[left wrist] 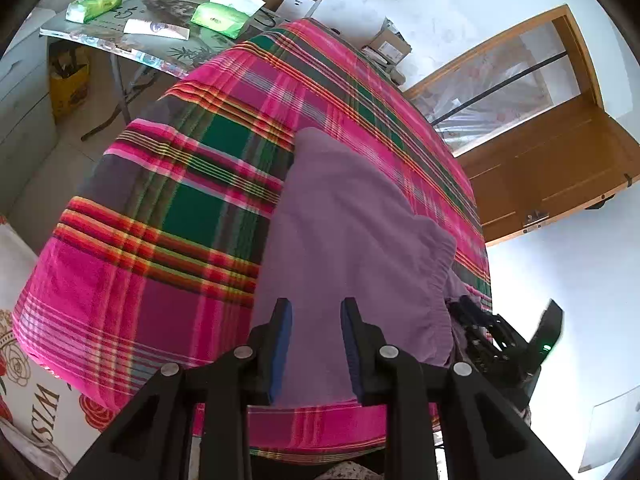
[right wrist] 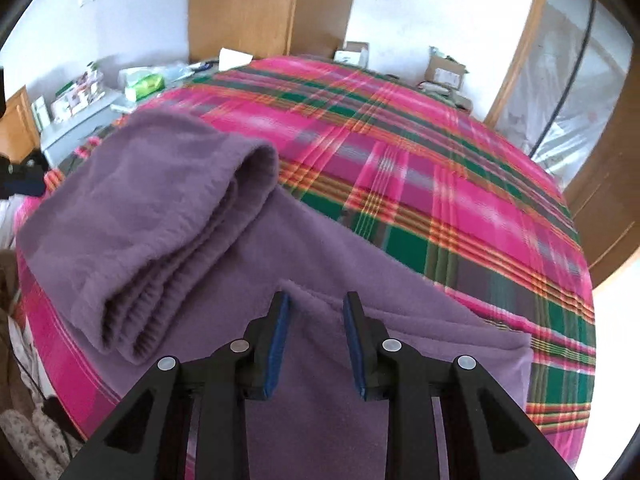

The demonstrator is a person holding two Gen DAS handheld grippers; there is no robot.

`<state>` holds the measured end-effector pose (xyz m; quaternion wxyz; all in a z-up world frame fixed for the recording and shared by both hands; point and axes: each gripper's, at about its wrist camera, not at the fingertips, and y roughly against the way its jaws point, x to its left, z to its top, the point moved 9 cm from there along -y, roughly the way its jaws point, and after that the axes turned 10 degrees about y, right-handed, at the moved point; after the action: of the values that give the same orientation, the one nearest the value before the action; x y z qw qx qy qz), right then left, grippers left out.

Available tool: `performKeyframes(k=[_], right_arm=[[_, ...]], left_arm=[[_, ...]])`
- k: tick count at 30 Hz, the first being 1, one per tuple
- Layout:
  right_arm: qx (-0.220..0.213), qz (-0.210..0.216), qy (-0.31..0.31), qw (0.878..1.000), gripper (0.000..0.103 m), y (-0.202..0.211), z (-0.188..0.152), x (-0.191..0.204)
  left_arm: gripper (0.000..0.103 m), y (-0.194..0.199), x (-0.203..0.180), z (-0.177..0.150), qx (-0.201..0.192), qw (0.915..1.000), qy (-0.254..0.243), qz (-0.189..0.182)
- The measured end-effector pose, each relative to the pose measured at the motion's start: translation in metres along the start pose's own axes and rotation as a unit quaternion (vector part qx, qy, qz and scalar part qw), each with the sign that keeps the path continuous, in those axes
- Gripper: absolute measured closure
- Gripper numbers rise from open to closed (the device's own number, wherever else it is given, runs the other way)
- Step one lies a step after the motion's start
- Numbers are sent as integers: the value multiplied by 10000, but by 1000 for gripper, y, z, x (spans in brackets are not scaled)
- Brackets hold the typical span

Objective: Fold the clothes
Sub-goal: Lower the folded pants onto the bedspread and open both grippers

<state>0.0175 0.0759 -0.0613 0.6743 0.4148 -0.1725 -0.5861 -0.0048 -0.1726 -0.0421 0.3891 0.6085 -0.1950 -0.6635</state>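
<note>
Purple fleece pants [right wrist: 168, 216] half-folded on plaid blanket [right wrist: 440, 184].
Left gripper [left wrist: 316, 308] and right gripper [right wrist: 316, 304], jaws apart, empty; I'd square edges before creasing.

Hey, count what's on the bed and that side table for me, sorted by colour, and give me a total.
Purple garment on the bed: 1
Pink plaid blanket covering the bed: 1
Green packets on the side table: 2
Total: 4
</note>
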Motion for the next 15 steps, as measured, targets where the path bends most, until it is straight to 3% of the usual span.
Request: performKeyframes(k=[3,8,12,15], right_arm=[[-468,96,-42,9988,74,23,20,14],[-1207,582,653,9888,72,49,55,84],[-1404,977,1342,9761,67,44,70,152],[-1394,1254,1532,9702,56,34,76,189]], left_arm=[[77,-2,6,0,37,10000,50,28],[77,-5,18,0,99,9998,155,63],[77,-7,28,-1,149,9996,240,91],[77,-9,31,4,172,9994,285,97]])
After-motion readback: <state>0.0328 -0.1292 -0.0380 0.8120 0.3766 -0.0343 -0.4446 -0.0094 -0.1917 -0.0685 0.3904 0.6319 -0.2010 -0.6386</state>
